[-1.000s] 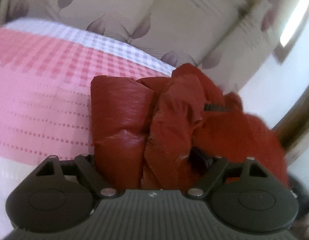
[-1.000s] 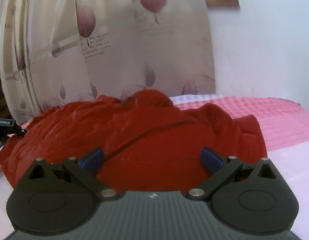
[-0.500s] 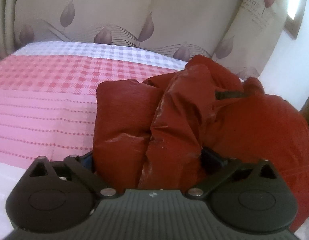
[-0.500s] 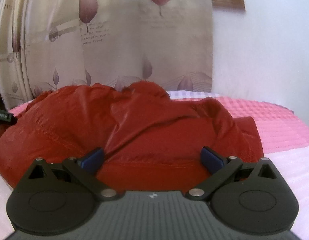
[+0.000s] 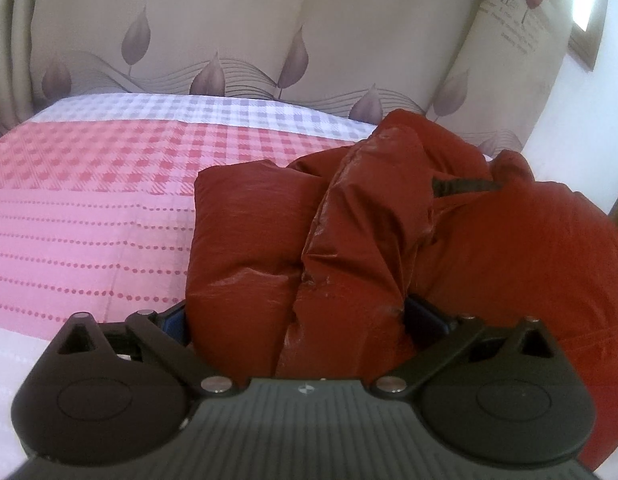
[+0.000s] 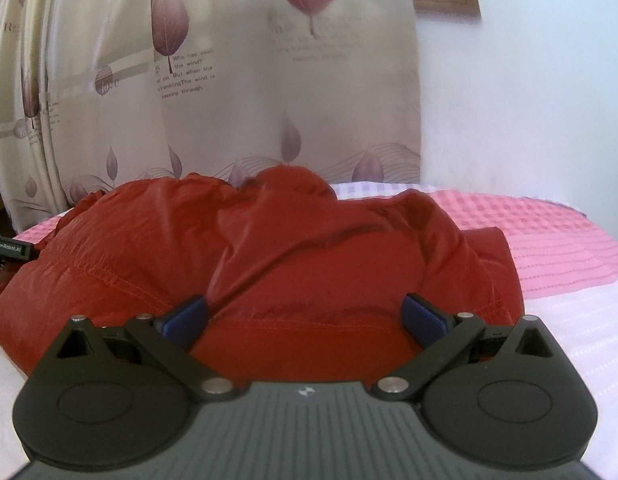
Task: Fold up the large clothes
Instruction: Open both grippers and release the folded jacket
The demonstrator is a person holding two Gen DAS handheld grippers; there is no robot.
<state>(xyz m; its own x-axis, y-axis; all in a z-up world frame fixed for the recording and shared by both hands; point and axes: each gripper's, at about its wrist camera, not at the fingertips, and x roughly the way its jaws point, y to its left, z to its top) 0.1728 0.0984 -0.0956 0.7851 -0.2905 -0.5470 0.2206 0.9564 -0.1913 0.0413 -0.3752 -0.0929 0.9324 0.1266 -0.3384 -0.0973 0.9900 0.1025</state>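
Note:
A bulky red padded jacket [image 5: 509, 248] lies bunched on the bed, with a folded sleeve or panel [image 5: 245, 240] at its left and a black strip [image 5: 457, 188] showing near the top. My left gripper [image 5: 299, 316] is open wide; the near end of the jacket fills the gap between its fingers, and I see no squeeze on the fabric. In the right wrist view the jacket [image 6: 309, 256] is a low mound with a stitched hem facing me. My right gripper [image 6: 305, 316] stands open at that hem, blue pads [image 6: 185, 316] apart.
The bed has a pink and white checked cover [image 5: 89, 200] that runs left of the jacket and to its right [image 6: 549, 248]. Leaf-print curtains [image 6: 229, 80] hang behind the bed beside a white wall [image 6: 529, 100]. The left gripper's labelled body [image 6: 9, 250] pokes in at the jacket's left.
The left gripper's jaws have spread wider around the jacket's end and its view has rolled level. The jacket mound has sagged lower and flatter. The right gripper has stayed put.

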